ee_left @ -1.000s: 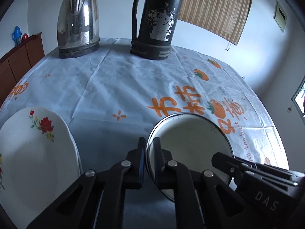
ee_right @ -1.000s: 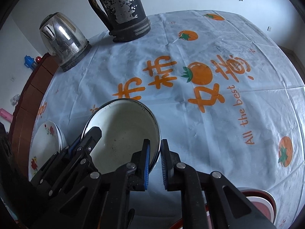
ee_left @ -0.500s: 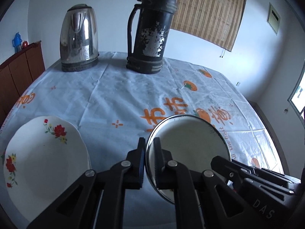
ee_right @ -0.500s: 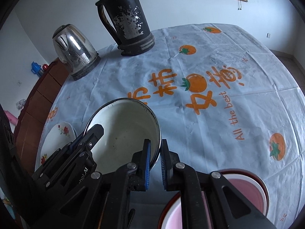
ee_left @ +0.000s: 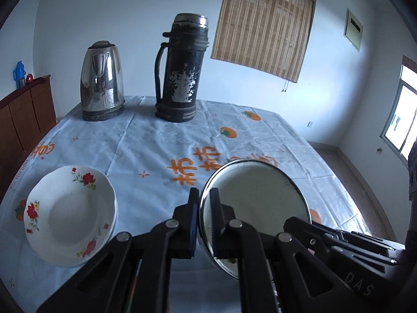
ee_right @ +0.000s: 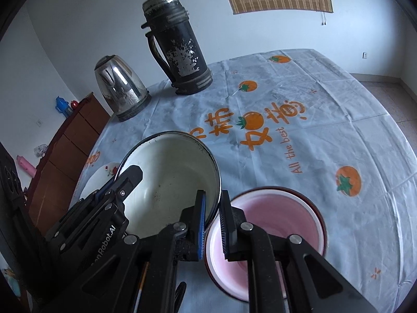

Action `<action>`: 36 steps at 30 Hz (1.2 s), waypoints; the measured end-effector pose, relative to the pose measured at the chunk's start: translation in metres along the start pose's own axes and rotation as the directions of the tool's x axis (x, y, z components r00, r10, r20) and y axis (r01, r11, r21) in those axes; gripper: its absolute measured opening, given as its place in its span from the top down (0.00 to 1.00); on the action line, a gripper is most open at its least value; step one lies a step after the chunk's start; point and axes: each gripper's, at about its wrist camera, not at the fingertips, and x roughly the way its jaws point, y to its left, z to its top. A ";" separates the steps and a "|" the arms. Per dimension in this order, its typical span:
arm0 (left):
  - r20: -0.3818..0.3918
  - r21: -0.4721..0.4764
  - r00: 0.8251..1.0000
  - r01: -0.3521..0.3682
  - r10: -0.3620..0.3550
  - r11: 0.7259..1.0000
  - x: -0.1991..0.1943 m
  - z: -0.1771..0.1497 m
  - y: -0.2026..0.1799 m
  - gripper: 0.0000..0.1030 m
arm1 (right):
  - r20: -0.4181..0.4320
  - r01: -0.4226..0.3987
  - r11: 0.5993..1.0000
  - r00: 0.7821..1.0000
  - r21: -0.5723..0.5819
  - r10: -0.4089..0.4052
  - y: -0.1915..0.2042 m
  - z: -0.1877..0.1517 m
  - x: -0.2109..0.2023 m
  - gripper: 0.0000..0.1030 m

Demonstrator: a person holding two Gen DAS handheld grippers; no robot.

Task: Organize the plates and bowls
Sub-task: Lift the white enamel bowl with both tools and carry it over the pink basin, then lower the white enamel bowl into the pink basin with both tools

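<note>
Both tools clamped on the same enamel bowl (ee_right: 169, 182), one on each side of the rim. Left tool (ee_left: 204, 221) pinches the rim edge-on, with the bowl's round face spreading off to its right. Right tool (ee_right: 212, 224) pinches the opposite rim, with the bowl body to its left and the left tool's fingers reaching in from the far side of it. Bowl looks carried off the worktop (ee_right: 325, 135), tipped, mouth toward the right wrist camera. How high it is, can't tell.

Key relation: pink bowl (ee_right: 276, 224) with a dark rim sits on the worktop directly below and ahead of the right tool, just right of the held bowl's lower rim; rims overlap in view, contact not clear. Right hand is the nearer one to it. Floral plates (ee_left: 70, 216), a small stack, lie to the left of the left tool, well apart from the held bowl, and the left hand is nearer to those.

Judgement: bowls go with bowls, so the likely drop is into the pink bowl, which means shifting the load toward the right tool's side and levelling it first. Round items, no long axis to align, only centre over centre.

Kettle (ee_left: 101, 88) and black flask (ee_left: 179, 70) stand far ahead of both tools, out of the way.
</note>
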 end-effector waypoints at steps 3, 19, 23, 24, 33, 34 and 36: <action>0.004 0.011 1.000 0.012 -0.012 1.000 -0.011 -0.007 -0.011 0.95 | 0.016 0.012 1.000 1.000 -0.015 -0.011 -0.003 -0.008 -0.017 0.89; -0.012 0.107 1.000 0.026 -0.025 0.994 -0.043 -0.053 -0.079 0.95 | 0.046 0.030 0.999 0.998 0.036 -0.031 -0.058 -0.060 -0.076 0.88; -0.022 0.115 0.999 0.033 -0.030 0.993 -0.041 -0.061 -0.091 0.95 | 0.050 0.047 0.998 0.998 0.040 -0.049 -0.070 -0.066 -0.082 0.88; -0.024 0.118 0.999 0.032 -0.030 0.993 -0.040 -0.062 -0.093 0.95 | 0.050 0.050 0.998 0.997 0.042 -0.052 -0.073 -0.067 -0.083 0.88; -0.062 0.102 0.998 0.036 -0.030 0.994 -0.019 -0.065 -0.093 0.95 | 0.061 0.105 0.994 0.993 0.008 -0.106 -0.076 -0.063 -0.073 0.88; -0.068 0.098 0.997 0.038 -0.031 0.994 -0.016 -0.065 -0.092 0.95 | 0.063 0.115 0.993 0.991 0.001 -0.115 -0.075 -0.062 -0.072 0.88; -0.076 0.091 0.997 0.039 -0.032 0.995 -0.011 -0.065 -0.092 0.95 | 0.063 0.126 0.992 0.990 -0.006 -0.125 -0.075 -0.061 -0.068 0.88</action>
